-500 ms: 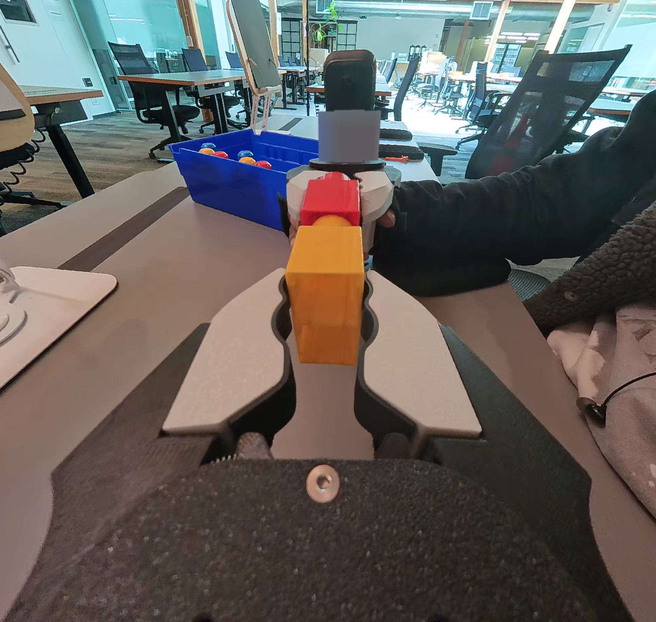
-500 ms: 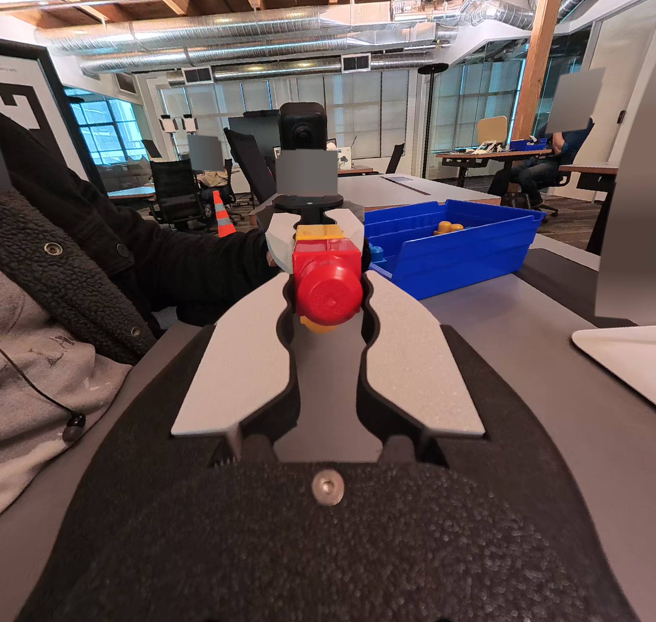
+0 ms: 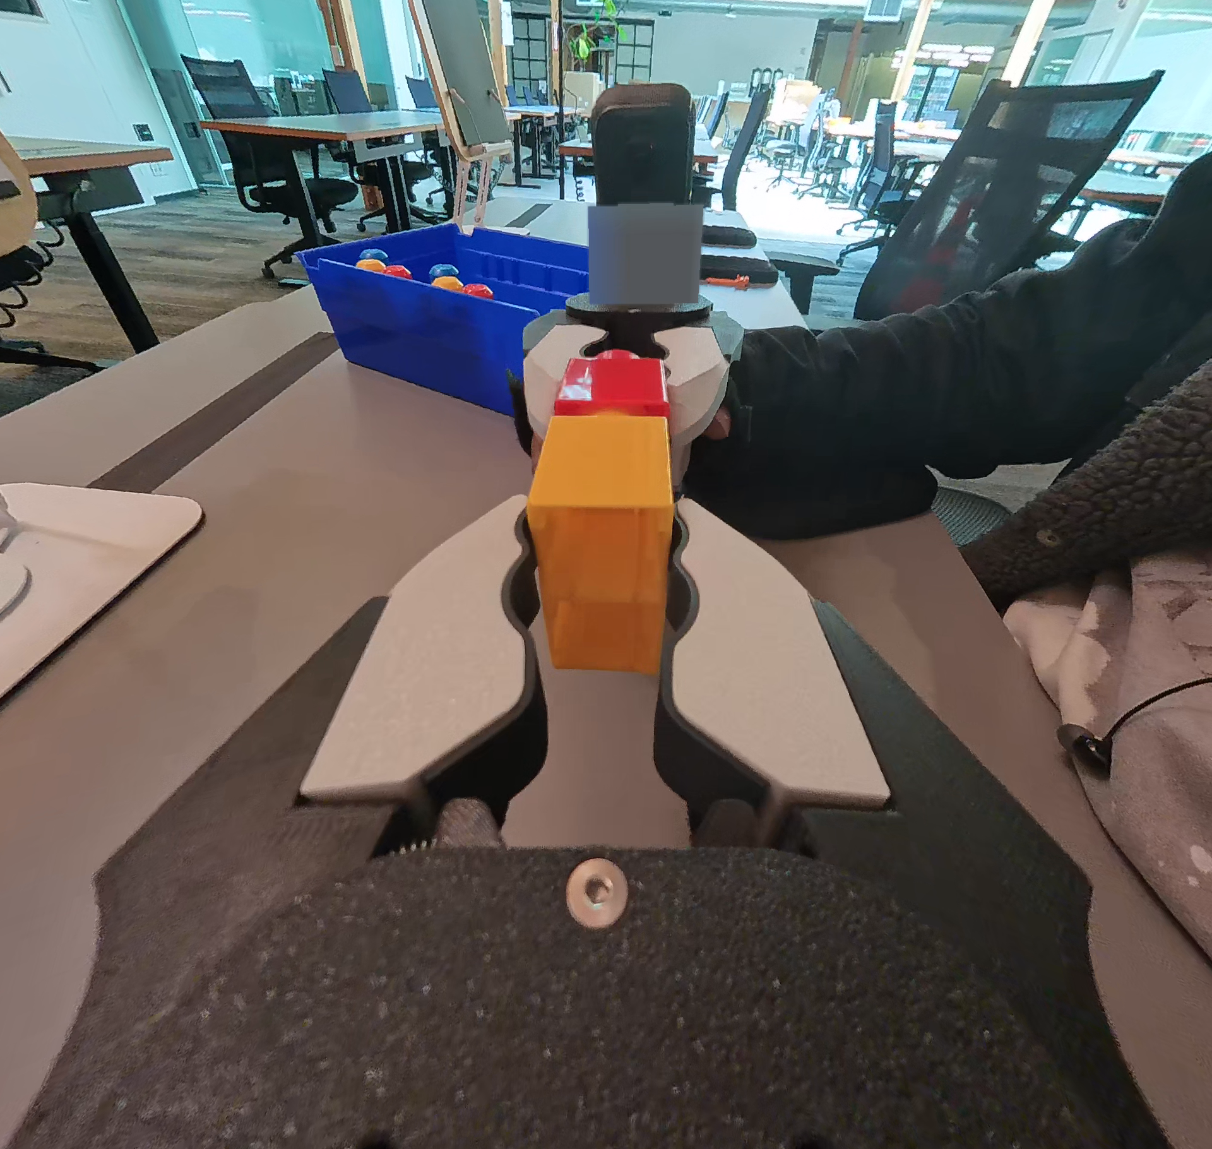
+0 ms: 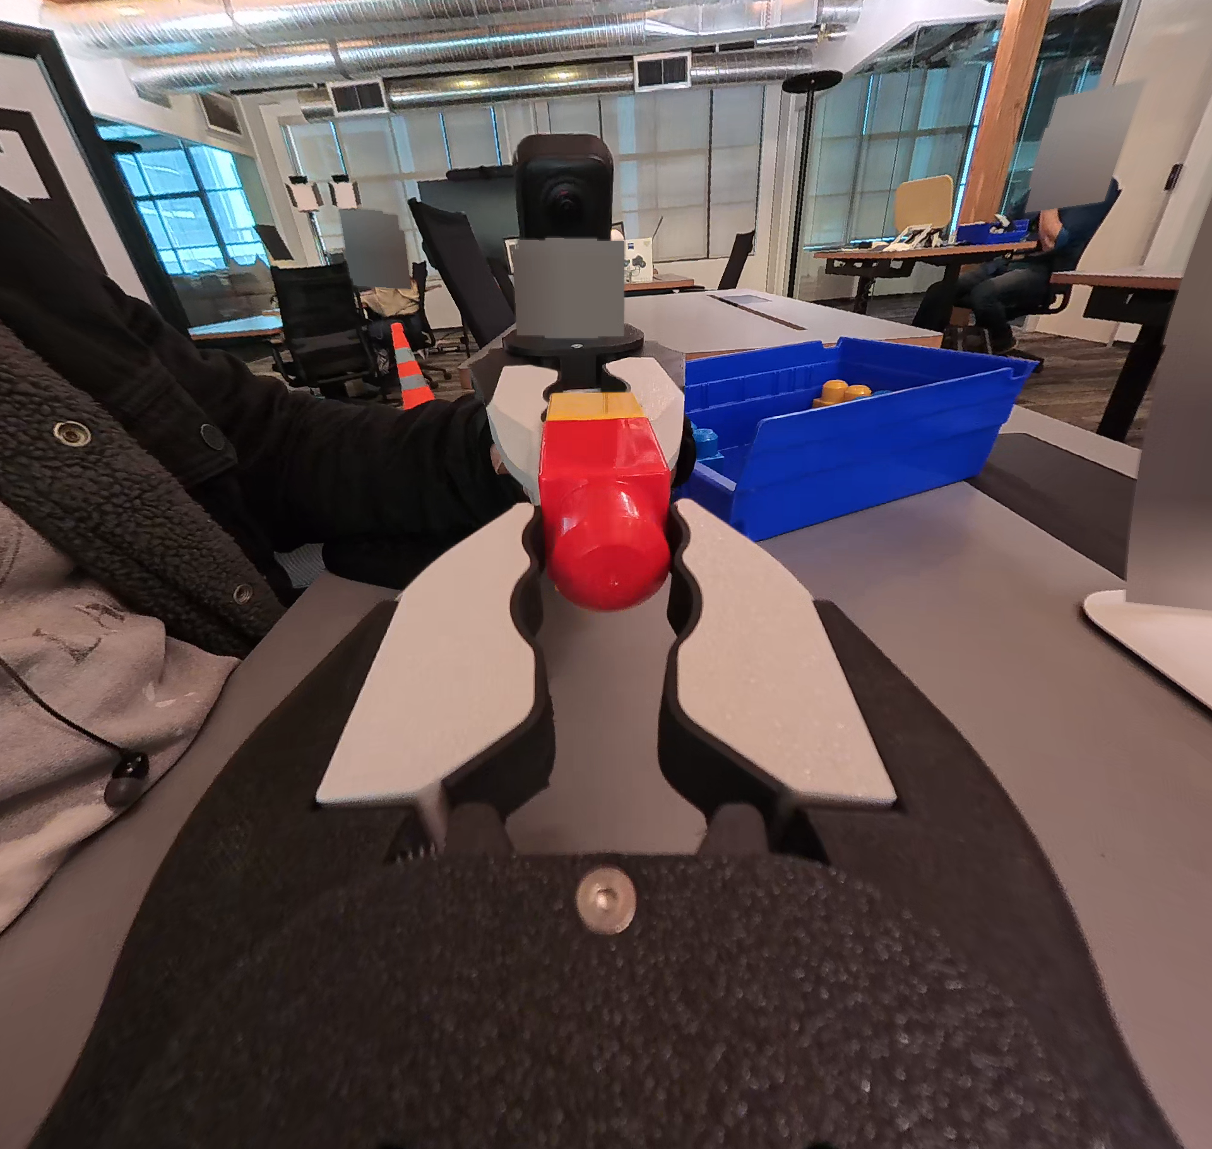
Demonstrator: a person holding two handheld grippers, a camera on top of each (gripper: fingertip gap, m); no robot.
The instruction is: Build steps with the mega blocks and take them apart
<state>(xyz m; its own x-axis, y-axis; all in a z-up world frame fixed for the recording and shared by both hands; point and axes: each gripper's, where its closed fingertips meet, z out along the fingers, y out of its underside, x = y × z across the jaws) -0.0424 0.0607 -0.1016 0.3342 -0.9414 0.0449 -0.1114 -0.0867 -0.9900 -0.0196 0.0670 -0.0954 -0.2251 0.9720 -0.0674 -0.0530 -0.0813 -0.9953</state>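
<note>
My left gripper is shut on a yellow block and holds it above the grey table. Facing it, my right gripper is shut on a red block, whose round stud points at that camera. The two blocks meet end to end. In the left wrist view the red block sits just beyond the yellow one, with a sliver of yellow stud showing between them. In the right wrist view the yellow block shows behind the red one, between the far grey fingers.
A blue bin with several loose blocks stands on the table beyond the grippers; it also shows in the right wrist view. A white monitor base lies at the table's side. The person's dark sleeve rests at the edge. Less than 4 cm separates the two grippers' tips.
The red and yellow blocks have come closer together; less of the yellow stud shows between them. Both grippers keep their hold and have tilted slightly.
</note>
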